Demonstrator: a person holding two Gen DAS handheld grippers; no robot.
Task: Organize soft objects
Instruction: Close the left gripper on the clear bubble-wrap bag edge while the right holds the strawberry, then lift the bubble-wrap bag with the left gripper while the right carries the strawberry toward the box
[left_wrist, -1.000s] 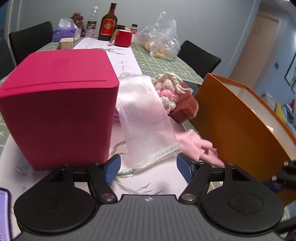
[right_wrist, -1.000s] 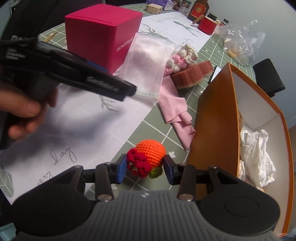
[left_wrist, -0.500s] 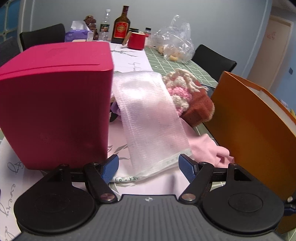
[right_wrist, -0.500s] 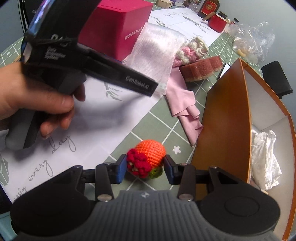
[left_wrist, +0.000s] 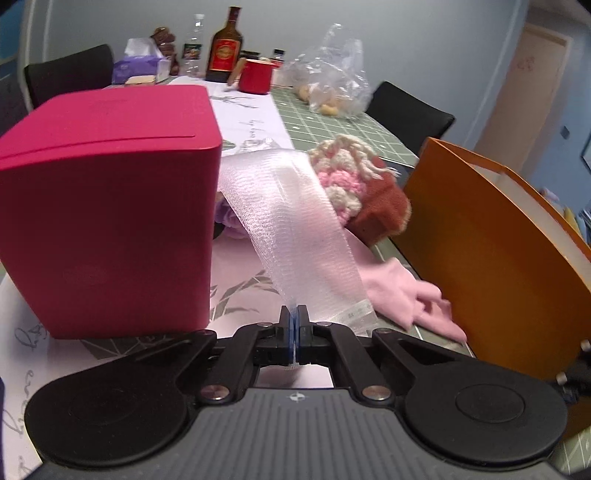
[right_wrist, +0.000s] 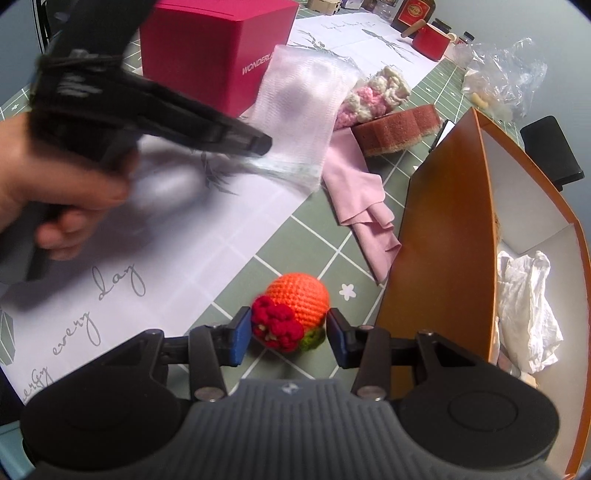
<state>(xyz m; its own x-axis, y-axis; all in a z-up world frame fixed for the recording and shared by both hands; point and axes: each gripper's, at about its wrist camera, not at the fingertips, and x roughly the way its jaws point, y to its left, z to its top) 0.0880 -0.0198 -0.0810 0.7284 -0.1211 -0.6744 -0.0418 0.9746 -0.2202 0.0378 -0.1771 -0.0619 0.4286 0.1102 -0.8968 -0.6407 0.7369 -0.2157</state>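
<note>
My left gripper (left_wrist: 294, 325) is shut on the near edge of a white mesh cloth (left_wrist: 291, 229) that drapes over the pile; it also shows in the right wrist view (right_wrist: 303, 107), with the left gripper (right_wrist: 264, 142) blurred. A pink cloth (left_wrist: 402, 291), a pink-and-cream crochet piece (left_wrist: 343, 177) and a brown sponge (left_wrist: 384, 210) lie behind. My right gripper (right_wrist: 286, 334) holds an orange crochet ball (right_wrist: 297, 304) with red flowers between its pads. The orange box (right_wrist: 443, 236) stands at the right with a white cloth (right_wrist: 528, 306) inside.
A crimson cube box (left_wrist: 107, 206) stands left of the mesh cloth. At the table's far end are a bottle (left_wrist: 225, 48), a red mug (left_wrist: 256, 75), a tissue pack (left_wrist: 140, 68) and a plastic bag (left_wrist: 336, 88). Black chairs surround the table.
My left gripper moved forward and closed on the mesh cloth's near edge. The right gripper stays around the orange ball, hardly moved.
</note>
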